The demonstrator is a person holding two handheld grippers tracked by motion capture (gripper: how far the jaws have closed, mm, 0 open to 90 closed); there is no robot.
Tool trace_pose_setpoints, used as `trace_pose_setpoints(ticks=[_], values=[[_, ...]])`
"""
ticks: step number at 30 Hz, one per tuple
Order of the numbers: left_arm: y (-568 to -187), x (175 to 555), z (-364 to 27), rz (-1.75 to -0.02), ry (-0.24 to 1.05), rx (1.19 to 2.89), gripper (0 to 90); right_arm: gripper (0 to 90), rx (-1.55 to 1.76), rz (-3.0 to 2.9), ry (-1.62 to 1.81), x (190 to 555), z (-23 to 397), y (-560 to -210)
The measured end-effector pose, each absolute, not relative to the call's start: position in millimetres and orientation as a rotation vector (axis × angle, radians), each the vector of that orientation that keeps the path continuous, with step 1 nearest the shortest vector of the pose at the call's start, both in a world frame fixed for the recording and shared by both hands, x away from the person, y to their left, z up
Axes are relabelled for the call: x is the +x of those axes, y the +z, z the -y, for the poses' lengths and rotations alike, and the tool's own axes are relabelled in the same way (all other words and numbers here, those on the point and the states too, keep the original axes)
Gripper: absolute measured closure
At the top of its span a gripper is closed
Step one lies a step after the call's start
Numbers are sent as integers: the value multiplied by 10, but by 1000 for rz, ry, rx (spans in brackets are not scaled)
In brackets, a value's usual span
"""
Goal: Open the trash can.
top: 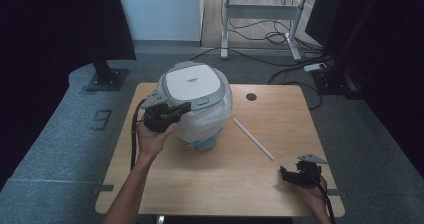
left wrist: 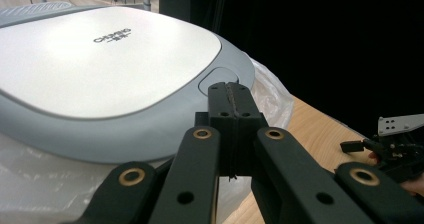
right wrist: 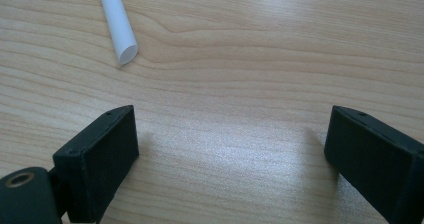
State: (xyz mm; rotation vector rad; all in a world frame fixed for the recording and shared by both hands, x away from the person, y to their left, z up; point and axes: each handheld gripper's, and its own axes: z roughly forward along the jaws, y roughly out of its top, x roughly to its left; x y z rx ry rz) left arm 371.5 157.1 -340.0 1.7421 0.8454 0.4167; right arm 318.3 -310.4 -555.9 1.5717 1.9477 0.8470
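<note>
A white and grey rice cooker (top: 196,91) with a closed lid stands at the back left of the wooden table (top: 235,174), its body wrapped in clear plastic (top: 210,124). My left gripper (top: 186,107) is at the cooker's front left, level with the lid. In the left gripper view its jaws are shut together with nothing between them, and the left gripper (left wrist: 230,91) has its tips just in front of the lid's release button (left wrist: 220,79). My right gripper (top: 283,173) rests near the table's front right corner. Its jaws stand wide open over bare wood (right wrist: 235,134).
A thin white tube (top: 253,138) lies slantwise on the table right of the cooker, its near end (right wrist: 120,31) ahead of the right gripper. A round cable hole (top: 251,97) is at the back. A desk frame and cables stand on the floor behind.
</note>
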Motion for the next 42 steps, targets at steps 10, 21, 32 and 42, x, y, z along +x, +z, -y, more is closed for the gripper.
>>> trace_pose_setpoints(ticks=[10,21,32,42], values=[[-3360,3805,-1429,-834,405,1758,900,66,1572,-1948,847,3183,3104,-5559],[-3360,3914,-1317,-842,396,1773,900,66,1572,-1948,847,3183,3104,-5559],[-3392,4018,-1252,-856,388,1778,900,66,1572,-1948,847,3183,3104,-5559],[-3398,4046,-1239,-872,365,1770,900,66,1572,-1948,847,3183,3104,-5559]])
